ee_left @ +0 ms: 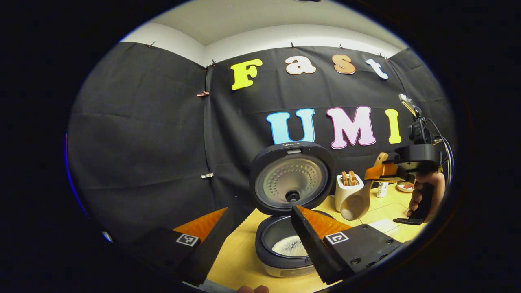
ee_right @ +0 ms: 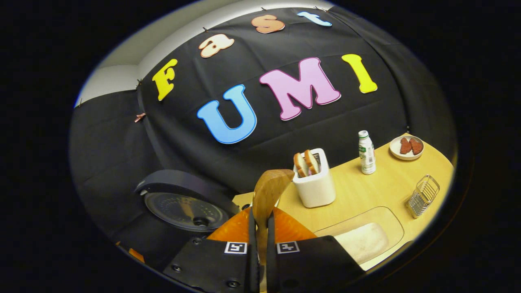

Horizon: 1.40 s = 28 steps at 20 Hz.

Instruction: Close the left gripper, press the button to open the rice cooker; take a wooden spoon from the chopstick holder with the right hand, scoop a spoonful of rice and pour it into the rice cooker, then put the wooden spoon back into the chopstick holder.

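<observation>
The black rice cooker (ee_left: 285, 248) stands on the table with its lid (ee_left: 291, 179) swung up and white rice lying in the pot. My left gripper (ee_left: 260, 240) hovers just in front of it, open, with a finger on either side of the pot and nothing held. Right of the lid, my right gripper (ee_left: 384, 171) is shut on the wooden spoon (ee_left: 358, 201), whose bowl hangs low with a little rice in it. In the right gripper view the spoon (ee_right: 268, 189) rises from between the closed fingers of my right gripper (ee_right: 260, 244), and the cooker lid (ee_right: 183, 207) is at lower left.
A white toaster (ee_right: 315, 185) with two bread slices stands behind the spoon. A clear tray of rice (ee_right: 364, 240) lies at the near right. A wire holder (ee_right: 423, 196), a small bottle (ee_right: 366, 152) and a plate of meat (ee_right: 406, 146) stand farther right on the wooden table (ee_right: 386, 191).
</observation>
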{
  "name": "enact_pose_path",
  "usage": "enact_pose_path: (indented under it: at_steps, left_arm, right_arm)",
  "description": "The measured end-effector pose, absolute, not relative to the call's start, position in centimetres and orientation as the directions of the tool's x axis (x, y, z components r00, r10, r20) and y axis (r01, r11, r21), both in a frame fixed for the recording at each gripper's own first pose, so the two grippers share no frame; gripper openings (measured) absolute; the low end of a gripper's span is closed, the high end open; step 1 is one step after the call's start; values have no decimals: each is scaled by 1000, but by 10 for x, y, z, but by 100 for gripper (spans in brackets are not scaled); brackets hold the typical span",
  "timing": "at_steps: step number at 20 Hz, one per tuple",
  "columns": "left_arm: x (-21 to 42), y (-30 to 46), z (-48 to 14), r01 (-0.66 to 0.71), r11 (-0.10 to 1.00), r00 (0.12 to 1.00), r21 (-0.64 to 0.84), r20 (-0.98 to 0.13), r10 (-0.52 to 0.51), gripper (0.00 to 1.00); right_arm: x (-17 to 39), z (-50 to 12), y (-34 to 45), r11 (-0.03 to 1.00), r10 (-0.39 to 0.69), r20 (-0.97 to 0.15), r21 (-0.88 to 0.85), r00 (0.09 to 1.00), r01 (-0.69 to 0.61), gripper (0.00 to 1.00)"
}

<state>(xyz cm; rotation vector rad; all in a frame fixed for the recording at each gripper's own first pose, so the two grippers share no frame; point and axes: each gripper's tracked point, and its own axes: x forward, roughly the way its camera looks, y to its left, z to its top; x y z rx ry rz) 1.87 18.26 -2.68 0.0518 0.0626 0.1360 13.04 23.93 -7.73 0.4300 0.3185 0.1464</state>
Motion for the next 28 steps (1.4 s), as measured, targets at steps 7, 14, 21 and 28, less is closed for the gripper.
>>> enact_pose_path:
  at_steps: [7,14,21,28]
  left_arm:
    - [16,194,-28,-171,984,983,49,-61,174,97]
    - [13,197,-30,-190,981,979,38,-62,192,97]
    - [15,195,-30,-198,980,978,32,-63,199,97]
    - [13,196,-32,-214,976,974,31,-67,215,97]
  right_arm:
    - [121,-84,313,908,355,-265,328,897,-262,11]
    - [100,-93,351,884,466,-248,88,850,-459,12]
    - [89,-91,372,813,543,-226,-101,809,-574,12]
    - [87,-84,373,787,573,-197,-140,796,-601,11]
